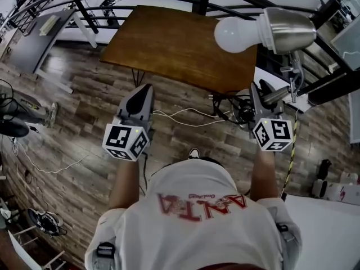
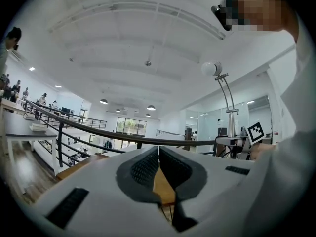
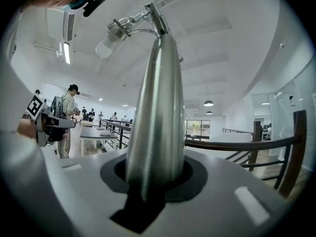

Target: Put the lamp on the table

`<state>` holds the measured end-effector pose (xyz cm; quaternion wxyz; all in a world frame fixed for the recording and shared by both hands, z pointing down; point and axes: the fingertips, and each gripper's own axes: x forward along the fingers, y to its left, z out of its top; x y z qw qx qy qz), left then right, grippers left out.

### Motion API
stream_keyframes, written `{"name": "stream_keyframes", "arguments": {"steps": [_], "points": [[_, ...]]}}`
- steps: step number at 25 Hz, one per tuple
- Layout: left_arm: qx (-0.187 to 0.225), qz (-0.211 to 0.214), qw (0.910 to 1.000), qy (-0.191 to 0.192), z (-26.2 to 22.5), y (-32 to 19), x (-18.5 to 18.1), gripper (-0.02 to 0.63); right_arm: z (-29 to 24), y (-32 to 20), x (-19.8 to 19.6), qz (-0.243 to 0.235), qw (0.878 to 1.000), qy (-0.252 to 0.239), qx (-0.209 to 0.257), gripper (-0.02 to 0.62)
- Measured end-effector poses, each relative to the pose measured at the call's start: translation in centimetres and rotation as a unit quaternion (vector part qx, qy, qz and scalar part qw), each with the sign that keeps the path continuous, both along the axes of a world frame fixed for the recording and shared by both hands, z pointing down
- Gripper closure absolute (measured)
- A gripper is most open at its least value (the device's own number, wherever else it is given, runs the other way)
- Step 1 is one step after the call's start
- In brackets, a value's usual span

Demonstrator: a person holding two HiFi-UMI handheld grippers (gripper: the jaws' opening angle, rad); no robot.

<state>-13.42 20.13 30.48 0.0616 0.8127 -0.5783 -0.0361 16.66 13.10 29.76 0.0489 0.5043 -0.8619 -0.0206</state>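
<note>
Mid-carry: the right gripper (image 3: 155, 177) has its jaws clamped on the tapered stem of the silver metal lamp (image 3: 158, 98), the left gripper (image 2: 159, 157) has its jaws together and empty, and the next move should be to lower the lamp upright onto the brown wooden tabletop (image 1: 169, 44).

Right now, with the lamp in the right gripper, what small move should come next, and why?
Probably move the right gripper forward, over the table. It is shut on the lamp by its metal stem, in the air; the bulb hangs above the table's corner, but the gripper seems short of the near edge.
</note>
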Motion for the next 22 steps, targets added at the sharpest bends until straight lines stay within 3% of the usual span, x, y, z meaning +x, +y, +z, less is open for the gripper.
{"name": "stream_keyframes", "arguments": {"steps": [12, 22], "points": [[-0.003, -0.014, 0.9999, 0.005, 0.9, -10.9, 3.8, 0.594, 0.9, -12.3, 3.2, -0.016, 1.0, 0.008, -0.005, 0.479], [-0.009, 0.015, 0.9998, 0.004, 1.7, -19.1, 0.2, 0.594, 3.4, -19.4, 0.7, 0.02, 0.999, 0.0, -0.031, 0.479]]}}
